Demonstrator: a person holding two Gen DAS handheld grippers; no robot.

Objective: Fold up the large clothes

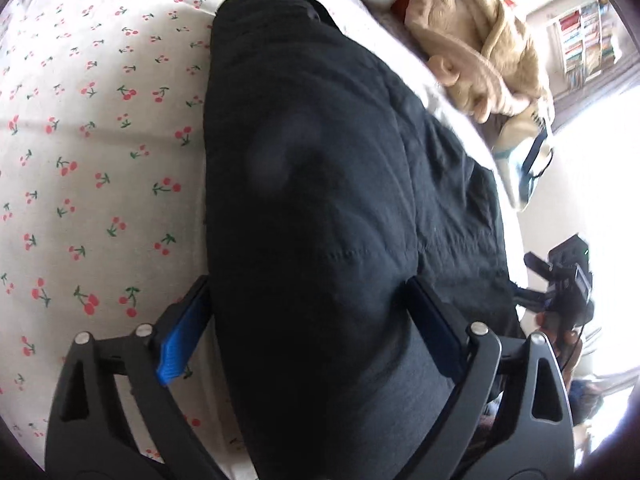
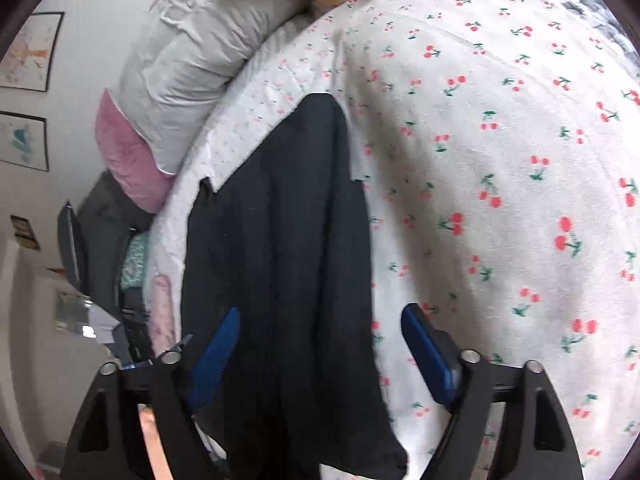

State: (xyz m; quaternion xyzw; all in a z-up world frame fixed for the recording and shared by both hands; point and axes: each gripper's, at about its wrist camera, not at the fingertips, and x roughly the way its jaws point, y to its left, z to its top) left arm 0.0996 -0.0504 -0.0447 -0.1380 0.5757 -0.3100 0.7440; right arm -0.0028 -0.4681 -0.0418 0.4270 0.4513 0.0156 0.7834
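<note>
A large black garment [image 1: 320,160] lies lengthwise on a cherry-print bedspread [image 1: 100,140]. My left gripper [image 1: 308,292] is open, its blue-padded jaws spread wide on either side of the garment's near end. The other gripper shows at the right edge of this view [image 1: 568,284]. In the right wrist view the same black garment [image 2: 280,240] lies in long folds on the bedspread [image 2: 500,160]. My right gripper [image 2: 320,320] is open, its jaws spread apart over the cloth's near end, gripping nothing.
A tan plush toy [image 1: 476,32] and a grey pillow [image 2: 188,60] lie at the head of the bed, with a pink cushion [image 2: 124,156] beside it. A bookshelf [image 1: 584,40] stands by the far wall. Framed pictures [image 2: 28,52] hang on the wall.
</note>
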